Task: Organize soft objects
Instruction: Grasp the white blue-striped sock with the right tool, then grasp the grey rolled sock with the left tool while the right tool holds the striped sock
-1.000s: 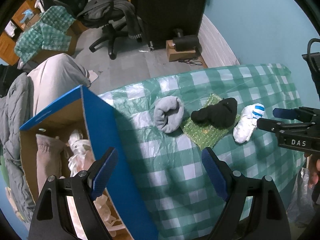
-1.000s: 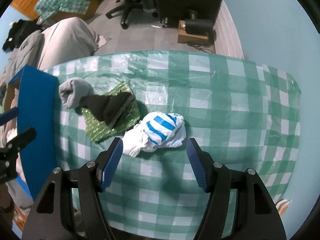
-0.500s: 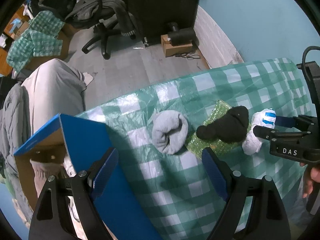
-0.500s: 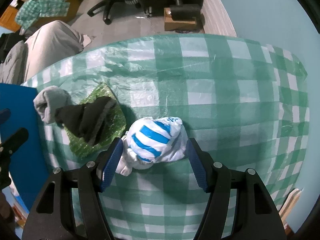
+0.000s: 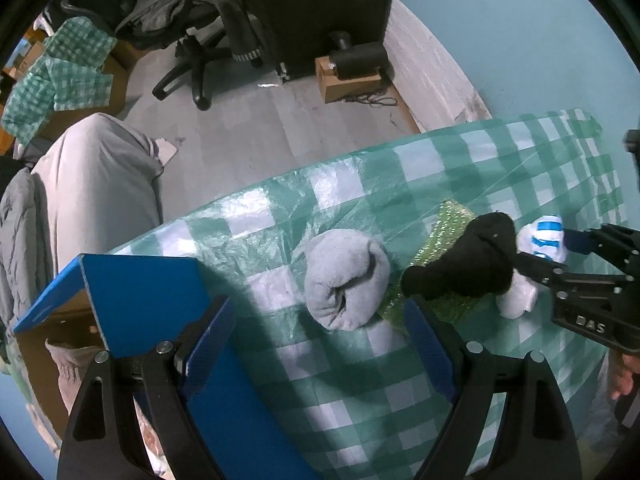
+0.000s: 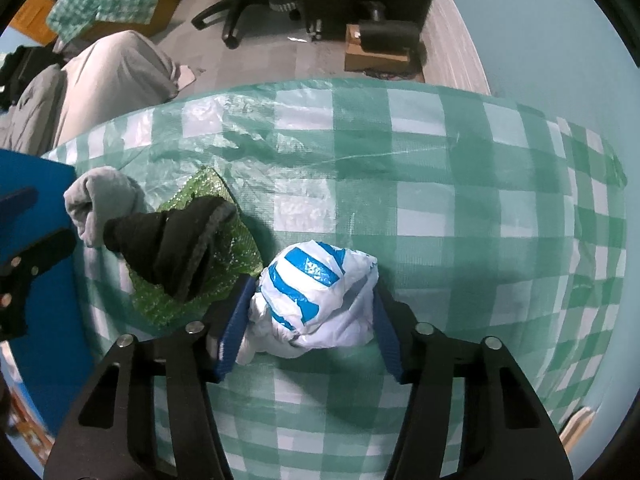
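Observation:
A white plastic bag with blue stripes [image 6: 316,300] lies on the green checked tablecloth [image 6: 440,208]. My right gripper [image 6: 310,320] is open, its two blue fingers either side of the bag, close to its flanks. To the bag's left a black sock [image 6: 176,244] lies on a green bubble-wrap sheet [image 6: 236,256], with a rolled grey sock [image 6: 100,200] beyond. My left gripper [image 5: 320,340] is open and empty, low over the cloth just short of the grey sock [image 5: 344,276]. The black sock [image 5: 468,264] and the bag [image 5: 544,236] show to its right.
A blue-sided cardboard box [image 5: 136,300] holding soft items stands at the table's left edge, under my left finger. Beyond the table are a grey covered seat [image 5: 96,188], an office chair [image 5: 200,12] and a dark cabinet [image 5: 316,4]. A teal wall [image 6: 540,32] runs along the right.
My right gripper has moved forward and its fingers have narrowed around the striped bag. My left gripper has moved forward and right from the box toward the grey sock.

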Demonstrator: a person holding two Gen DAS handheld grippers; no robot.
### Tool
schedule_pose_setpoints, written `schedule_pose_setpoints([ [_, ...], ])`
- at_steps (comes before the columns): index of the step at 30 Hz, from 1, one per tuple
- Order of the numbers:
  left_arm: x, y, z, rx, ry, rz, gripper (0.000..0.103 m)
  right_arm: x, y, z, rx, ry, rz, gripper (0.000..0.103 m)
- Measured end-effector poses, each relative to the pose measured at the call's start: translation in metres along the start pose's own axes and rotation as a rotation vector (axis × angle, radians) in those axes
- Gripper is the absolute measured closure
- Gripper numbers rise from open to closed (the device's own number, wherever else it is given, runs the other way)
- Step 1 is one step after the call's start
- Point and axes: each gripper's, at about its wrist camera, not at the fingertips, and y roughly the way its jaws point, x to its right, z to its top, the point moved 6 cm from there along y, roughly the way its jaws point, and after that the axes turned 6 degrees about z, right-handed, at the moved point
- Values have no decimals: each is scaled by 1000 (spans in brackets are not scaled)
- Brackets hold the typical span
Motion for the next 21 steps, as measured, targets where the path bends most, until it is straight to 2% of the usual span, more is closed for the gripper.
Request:
schedule_pose_setpoints([
  [4,5,6,4,-2,29,4,14,-4,-6,-7,12,-38,-13,52],
  [14,12,26,9,-24,43,28,16,7,-31,-28,47,-35,-17,52],
  [19,11,28,6,-33,47,12,46,9,-41,-35,63,-39,-23,52],
  [21,12,27,5,-33,45,-15,64,7,-42,-35,64,-47,-27,52],
])
